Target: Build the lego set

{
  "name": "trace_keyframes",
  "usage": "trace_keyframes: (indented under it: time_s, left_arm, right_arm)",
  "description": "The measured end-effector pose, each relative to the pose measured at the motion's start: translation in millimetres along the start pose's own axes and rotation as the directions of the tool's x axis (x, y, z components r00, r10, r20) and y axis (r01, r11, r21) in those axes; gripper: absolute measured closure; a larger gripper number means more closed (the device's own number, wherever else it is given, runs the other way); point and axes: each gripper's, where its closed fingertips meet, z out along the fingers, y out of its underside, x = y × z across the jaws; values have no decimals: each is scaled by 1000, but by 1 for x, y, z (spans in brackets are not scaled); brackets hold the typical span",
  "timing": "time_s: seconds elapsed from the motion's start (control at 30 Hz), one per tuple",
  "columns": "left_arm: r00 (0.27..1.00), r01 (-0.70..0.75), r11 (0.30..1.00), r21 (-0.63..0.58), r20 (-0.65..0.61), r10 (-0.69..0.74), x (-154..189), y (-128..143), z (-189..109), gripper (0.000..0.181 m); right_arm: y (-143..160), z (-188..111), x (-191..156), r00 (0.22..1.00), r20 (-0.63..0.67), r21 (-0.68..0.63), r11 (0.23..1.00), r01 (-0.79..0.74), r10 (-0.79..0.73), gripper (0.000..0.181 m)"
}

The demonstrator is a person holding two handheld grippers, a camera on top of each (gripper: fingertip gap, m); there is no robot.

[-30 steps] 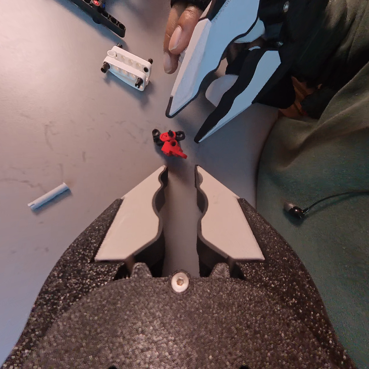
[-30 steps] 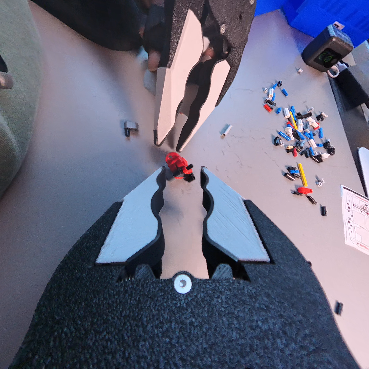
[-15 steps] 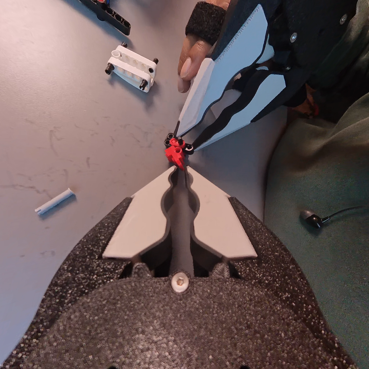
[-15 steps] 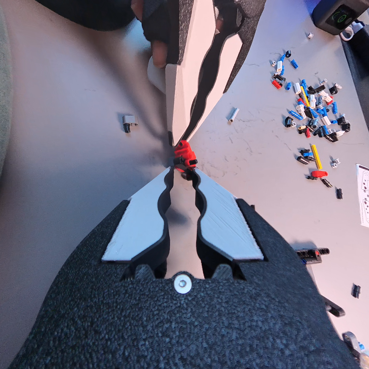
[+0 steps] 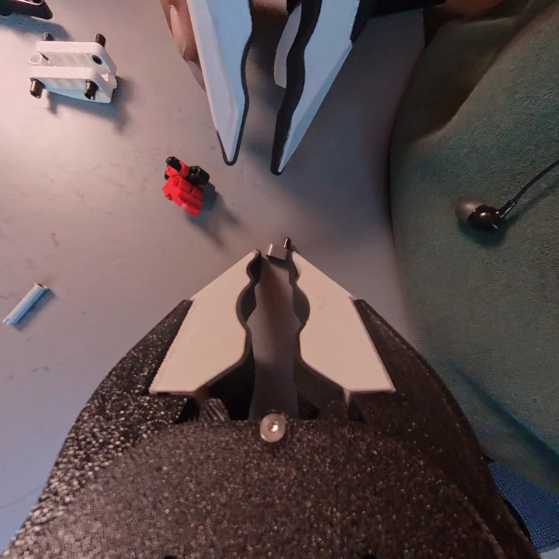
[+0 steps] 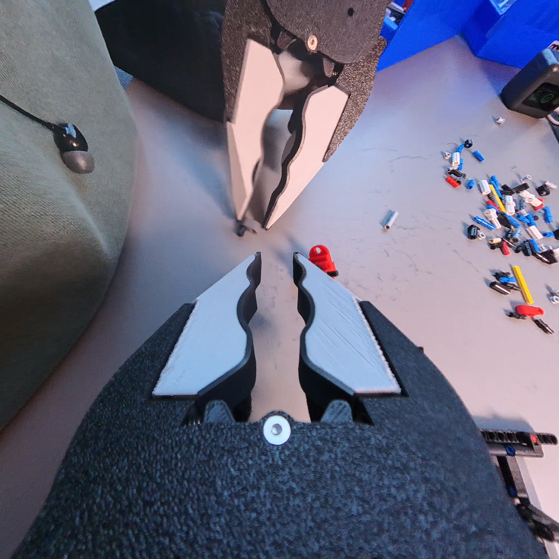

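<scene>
A small red and black lego assembly (image 5: pixel 184 189) lies free on the grey table (image 5: pixel 90 242). In the right wrist view it (image 6: pixel 322 257) sits just right of my right fingertip. My right gripper (image 6: pixel 276 254) is open and empty, and it also shows at the top of the left wrist view (image 5: pixel 252 165). My left gripper (image 5: pixel 275 252) is narrowly open, with a small grey piece with a black pin (image 5: pixel 276 251) between its tips on the table. The left gripper also shows in the right wrist view (image 6: pixel 252 223), with the piece (image 6: pixel 242 230) at its tip.
A white beam block with black pins (image 5: pixel 72 71) and a light grey tube (image 5: pixel 25 304) lie to the left. A pile of small loose pieces (image 6: pixel 511 211), a black beam frame (image 6: pixel 520 444), blue bins (image 6: pixel 484 30) and a black device (image 6: pixel 535 90) are on the right. Green cloth with an earbud (image 5: pixel 481 214) borders the table. My right fingertips sit around 6 cm from my left ones.
Both grippers, which pinched the red assembly half a second ago, have let it go. The left gripper has moved over to the small grey piece. The right gripper has opened and drawn back.
</scene>
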Motion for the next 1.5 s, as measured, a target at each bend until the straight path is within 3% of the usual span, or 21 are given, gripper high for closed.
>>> trace_keyframes:
  time_s: [0.07, 0.27, 0.5, 0.8, 0.97, 1.07, 1.17, 1.23, 1.33, 1.5]
  left_arm:
    - [999, 16, 1000, -16, 44, -15, -8, 1, 0, 181]
    - [997, 54, 998, -23, 50, -52, -10, 0, 0, 181]
    - [987, 155, 987, 29, 46, -157, -13, -1, -1, 172]
    - [979, 181, 982, 50, 90, -184, -17, -2, -2, 166]
    - [969, 233, 966, 116, 59, -241, -16, -7, -12, 165]
    - [949, 308, 928, 210, -2, -315, -16, -16, -25, 163]
    - [918, 392, 855, 340, -92, -385, -17, -32, -43, 160]
    - [892, 450, 771, 451, -185, -413, -18, -51, -58, 159]
    - [873, 487, 647, 587, -310, -376, -18, -81, -81, 161]
    - [895, 445, 607, 659, -343, -285, -13, -108, -90, 165]
  right_arm:
    - [-7, 1, -4, 1000, 10, 26, 1000, 16, -16, 161]
    - [2, 8, -7, 997, -22, -43, 996, 78, -79, 160]
    - [9, 17, -3, 998, -56, -101, 995, 13, -19, 162]
    - [9, 40, -3, 990, -82, -184, 975, -125, 112, 159]
    - [8, 42, -3, 991, -78, -221, 967, -127, 112, 167]
    - [-1, 39, 1, 991, -120, -129, 989, -76, 61, 168]
    - [-36, 17, 20, 958, -288, 94, 995, 25, 3, 167]
    - [-60, -4, 32, 909, -415, 200, 972, 126, -32, 167]
    - [-81, -27, 46, 827, -558, 241, 938, 250, -77, 168]
    - [-83, -41, 52, 751, -647, 193, 923, 332, -134, 168]
